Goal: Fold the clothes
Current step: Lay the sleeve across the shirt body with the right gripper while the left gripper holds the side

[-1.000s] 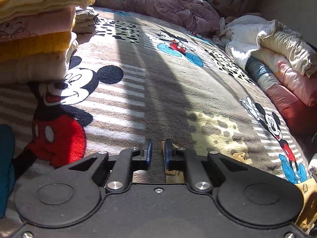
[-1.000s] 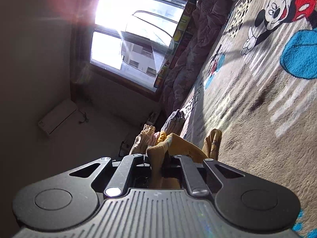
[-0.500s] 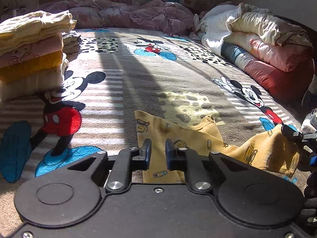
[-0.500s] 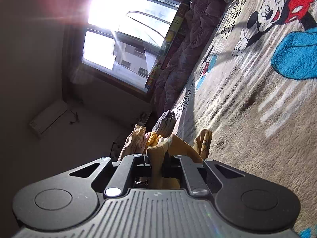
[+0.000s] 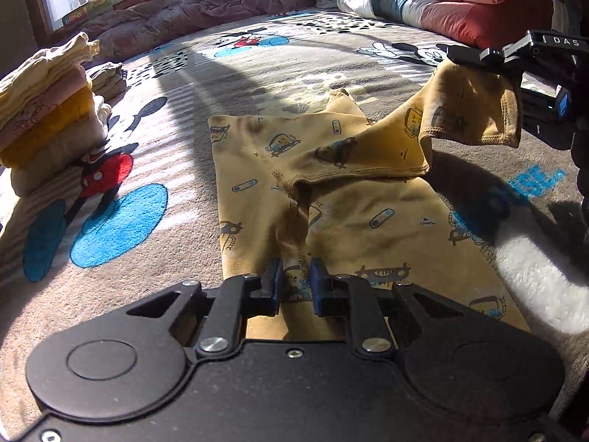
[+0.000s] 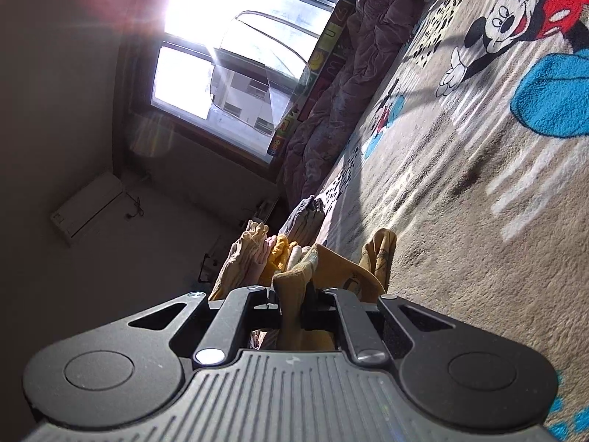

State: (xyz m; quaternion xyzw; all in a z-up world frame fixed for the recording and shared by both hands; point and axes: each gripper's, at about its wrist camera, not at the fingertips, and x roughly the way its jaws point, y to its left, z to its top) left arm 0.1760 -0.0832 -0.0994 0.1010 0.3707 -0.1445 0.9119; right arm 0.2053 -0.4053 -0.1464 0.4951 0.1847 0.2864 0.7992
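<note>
Yellow printed pants (image 5: 349,191) lie spread on the cartoon-mouse blanket (image 5: 176,169). My left gripper (image 5: 295,276) points down at their near end. Its jaws are closing, and a raised seam fold of the fabric bunches between the blue pads. At the upper right my right gripper (image 5: 515,70) is shut on one leg's cuff and holds it lifted off the blanket, so that leg drapes back over the other. In the right wrist view the gripper (image 6: 294,294) lies on its side, with yellow fabric (image 6: 291,287) pinched between its fingers.
A stack of folded clothes (image 5: 48,110) stands on the blanket at the left, also seen as the stack (image 6: 257,258) beyond the right gripper. A purple quilt (image 5: 206,11) lies along the window (image 6: 239,55) side. Rolled bedding (image 5: 460,3) lines the far right.
The left gripper has swung across the blanket and down onto the yellow pants, which now fill its view. The right gripper still holds the cuff in the same place.
</note>
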